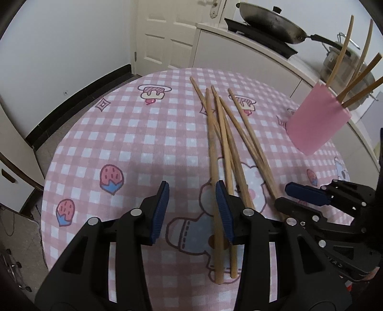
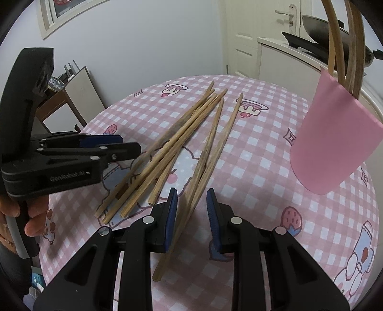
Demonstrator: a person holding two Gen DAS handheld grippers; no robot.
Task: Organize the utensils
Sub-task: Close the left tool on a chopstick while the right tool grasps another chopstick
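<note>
The loose wooden chopsticks [image 2: 191, 143] lie fanned on the pink checked worktop [image 2: 263, 155], their long axes running away from both tongs. Two near ends sit between the open, empty right tongs [image 2: 192, 217], the closer pair; the left tongs [image 1: 191, 210] gape empty beside another; the pink cup holder [image 2: 335, 141] stands forward-right

1. Loose chopsticks [image 1: 222, 153] lying crossed in a heap on the table [image 1: 134, 134], near its middle.
2. Right of that heap, a holder [image 1: 316, 119] standing on the table, with more chopsticks [image 1: 359, 79] leaning out of its top.
3. Left gripper [image 1: 191, 210] over the near ends of the heap, left of the right gripper [image 1: 284, 196].
4. Behind the table, a counter [image 1: 251, 47], seemingly with a pan [image 1: 270, 21] on it.
</note>
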